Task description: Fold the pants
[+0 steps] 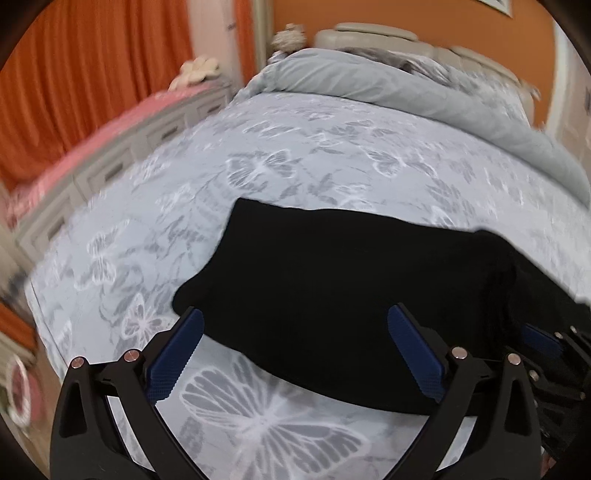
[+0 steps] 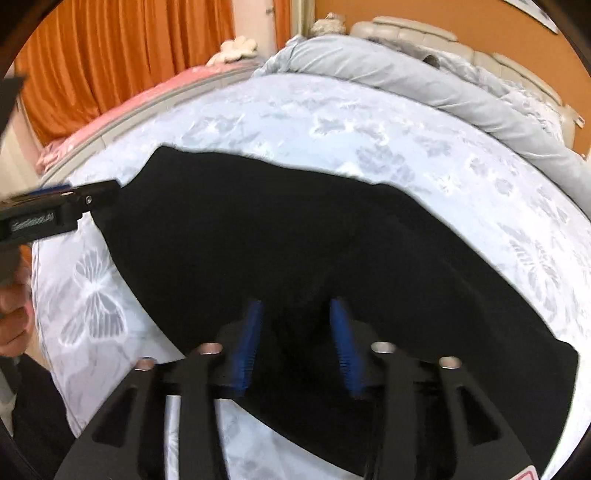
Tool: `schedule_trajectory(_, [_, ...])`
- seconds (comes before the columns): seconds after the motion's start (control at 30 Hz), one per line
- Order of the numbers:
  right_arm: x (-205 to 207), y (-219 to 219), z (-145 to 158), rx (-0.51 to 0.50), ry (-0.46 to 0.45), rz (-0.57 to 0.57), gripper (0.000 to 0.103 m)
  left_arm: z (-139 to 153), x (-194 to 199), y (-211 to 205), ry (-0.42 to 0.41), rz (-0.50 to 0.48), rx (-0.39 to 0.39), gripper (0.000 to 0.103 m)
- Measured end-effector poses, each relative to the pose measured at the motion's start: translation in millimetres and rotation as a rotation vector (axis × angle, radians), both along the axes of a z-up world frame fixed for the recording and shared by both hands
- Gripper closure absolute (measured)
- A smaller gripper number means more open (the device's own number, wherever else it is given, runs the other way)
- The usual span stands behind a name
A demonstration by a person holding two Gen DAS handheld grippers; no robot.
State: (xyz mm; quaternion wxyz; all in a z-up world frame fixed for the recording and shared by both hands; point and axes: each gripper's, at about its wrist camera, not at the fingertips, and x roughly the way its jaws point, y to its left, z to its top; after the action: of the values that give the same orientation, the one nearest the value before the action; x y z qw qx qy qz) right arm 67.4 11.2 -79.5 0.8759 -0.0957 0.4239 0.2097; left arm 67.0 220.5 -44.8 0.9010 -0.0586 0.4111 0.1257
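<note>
The black pants (image 1: 354, 291) lie folded on the butterfly-print bed (image 1: 258, 158). My left gripper (image 1: 295, 321) is open, its blue pads (image 1: 177, 350) spread wide over the near edge of the pants, holding nothing. In the right wrist view the pants (image 2: 295, 236) fill the middle. My right gripper (image 2: 295, 314) is partly open over the black fabric, blue pads (image 2: 247, 343) either side of it; whether it pinches cloth is unclear. The left gripper also shows in the right wrist view (image 2: 74, 199), at the left edge of the pants. The right gripper shows in the left wrist view (image 1: 550, 347), at far right.
A rolled grey duvet (image 1: 406, 81) lies along the far side of the bed by a cream headboard (image 2: 413, 35). A drawer unit with a pink cover (image 1: 110, 147) stands left of the bed, orange curtains (image 1: 85, 74) behind it. A hand (image 2: 14, 317) shows at left.
</note>
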Motion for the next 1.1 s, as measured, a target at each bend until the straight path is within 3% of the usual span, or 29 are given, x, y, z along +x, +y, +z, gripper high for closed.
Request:
schedule_trajectory(0.07, [-2.1, -15.2, 12.8, 0.012, -0.043, -0.054, 0.023, -8.3, 2.7, 39.6, 0.021, 0.082, -0.138, 0.005])
schedule_trajectory(0.13, [0.4, -33.0, 22.5, 0.024, -0.049, -0.105, 0.023, -24.4, 4.2, 77.2, 0.052, 0.177, -0.288, 0.005])
schedule_trajectory(0.27, [13.0, -86.2, 35.0, 0.083, -0.019, -0.294, 0.017, -57.4, 2.1, 119.0, 0.08, 0.318, -0.511, 0.005])
schedule_trajectory(0.33, [20.8, -115.8, 35.5, 0.134, 0.016, -0.399, 0.017, -74.4, 7.4, 125.2, 0.101, 0.321, -0.638, 0.005])
schedule_trajectory(0.43, [27.8, -150.9, 32.8, 0.233, 0.07, -0.502, 0.017, -75.3, 10.4, 117.9, 0.066, 0.353, -0.652, 0.005])
schedule_trajectory(0.53, [28.8, -180.7, 31.6, 0.335, 0.117, -0.577, 0.017, -82.5, 21.2, 102.5, 0.063, 0.268, -0.809, 0.022])
schedule_trajectory(0.6, [27.4, -188.2, 32.9, 0.345, 0.114, -0.593, 0.017, -81.9, 23.0, 91.9, 0.067, 0.291, -0.779, 0.025])
schedule_trajectory(0.67, [25.7, -179.5, 35.3, 0.324, 0.11, -0.54, 0.017, -77.3, 24.6, 81.7, 0.073, 0.309, -0.695, 0.053])
schedule_trajectory(0.7, [23.6, -171.9, 36.6, 0.305, 0.104, -0.502, 0.017, -75.8, 26.2, 79.1, 0.075, 0.307, -0.684, 0.064])
schedule_trajectory(0.73, [22.8, -164.1, 37.8, 0.28, 0.095, -0.47, 0.017, -76.0, 26.8, 77.0, 0.072, 0.295, -0.693, 0.084])
schedule_trajectory(0.83, [17.4, -148.9, 39.2, 0.192, 0.073, -0.411, 0.017, -60.7, 24.2, 74.8, 0.017, 0.272, -0.706, 0.086])
schedule_trajectory(0.97, [13.6, -169.2, 38.4, 0.179, 0.074, -0.454, 0.017, -29.0, 19.8, 61.7, -0.077, 0.201, -0.69, 0.087])
schedule_trajectory(1.03, [11.4, -187.5, 39.0, 0.191, 0.073, -0.499, 0.017, -10.2, 16.4, 43.8, -0.127, 0.159, -0.65, 0.087])
schedule_trajectory(1.1, [7.9, -204.0, 38.7, 0.198, 0.069, -0.538, 0.017, 11.5, 16.2, 14.9, -0.168, 0.097, -0.563, 0.087])
